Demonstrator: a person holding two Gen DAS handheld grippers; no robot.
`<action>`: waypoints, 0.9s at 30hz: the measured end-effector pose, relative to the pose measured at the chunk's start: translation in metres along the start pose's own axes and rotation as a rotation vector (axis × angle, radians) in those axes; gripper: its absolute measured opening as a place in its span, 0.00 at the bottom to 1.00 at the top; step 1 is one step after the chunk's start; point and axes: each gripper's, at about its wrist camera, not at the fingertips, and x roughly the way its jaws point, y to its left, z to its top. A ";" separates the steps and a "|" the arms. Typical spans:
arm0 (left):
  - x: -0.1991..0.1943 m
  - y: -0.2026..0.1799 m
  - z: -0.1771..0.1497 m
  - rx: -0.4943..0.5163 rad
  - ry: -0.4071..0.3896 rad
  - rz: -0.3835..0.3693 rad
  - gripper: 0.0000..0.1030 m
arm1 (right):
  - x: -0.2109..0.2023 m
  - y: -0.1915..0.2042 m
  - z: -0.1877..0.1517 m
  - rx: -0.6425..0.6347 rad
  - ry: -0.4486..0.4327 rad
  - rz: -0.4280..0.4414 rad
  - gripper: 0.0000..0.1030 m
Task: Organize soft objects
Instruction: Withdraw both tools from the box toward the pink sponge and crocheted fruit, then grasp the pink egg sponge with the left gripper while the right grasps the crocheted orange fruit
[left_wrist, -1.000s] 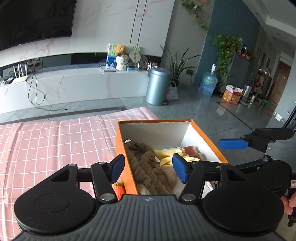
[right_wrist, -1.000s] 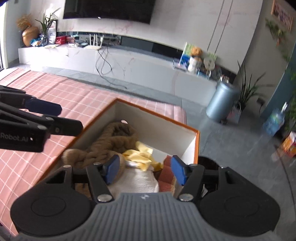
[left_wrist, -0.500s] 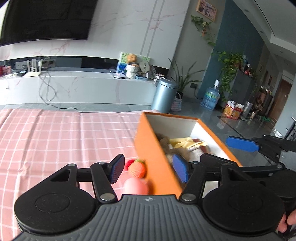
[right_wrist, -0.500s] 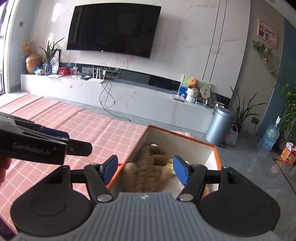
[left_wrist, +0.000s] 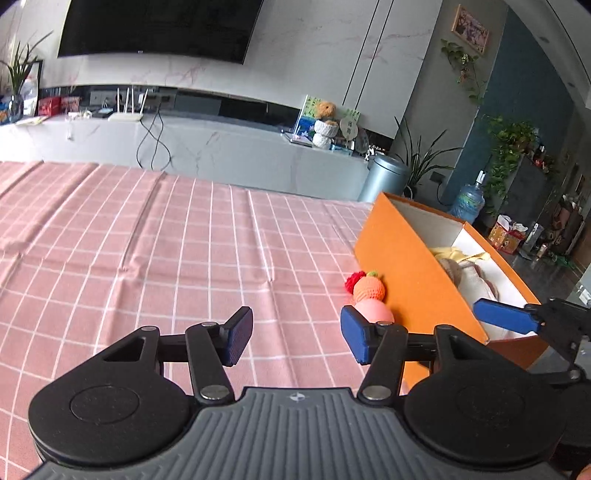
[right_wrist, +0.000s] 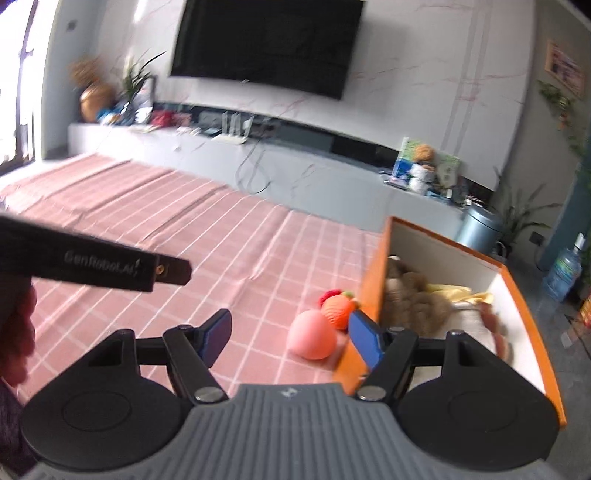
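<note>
- "GenRobot.AI" stands in pale letters on the black side of the left gripper, which reaches in left of the orange box.
- The print on the water bottle, right of the orange box, is too blurred to read.

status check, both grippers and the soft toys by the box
Left gripper empty, jaws closing; right gripper empty, jaws opening. Pink ball, orange knit toy on cloth beside orange box. Nothing blocking.

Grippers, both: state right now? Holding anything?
Left gripper: open, jaws closing, nothing between them.
Right gripper: open, jaws opening, holding nothing.
</note>
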 end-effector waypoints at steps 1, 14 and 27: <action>0.000 0.006 -0.002 -0.005 0.009 -0.008 0.60 | 0.003 0.004 0.000 -0.027 0.007 0.013 0.66; 0.028 0.014 0.002 0.110 0.131 -0.125 0.49 | 0.071 -0.006 0.032 -0.326 0.226 0.148 0.47; 0.073 -0.001 0.007 0.194 0.223 -0.207 0.46 | 0.144 -0.020 0.066 -0.551 0.564 0.284 0.46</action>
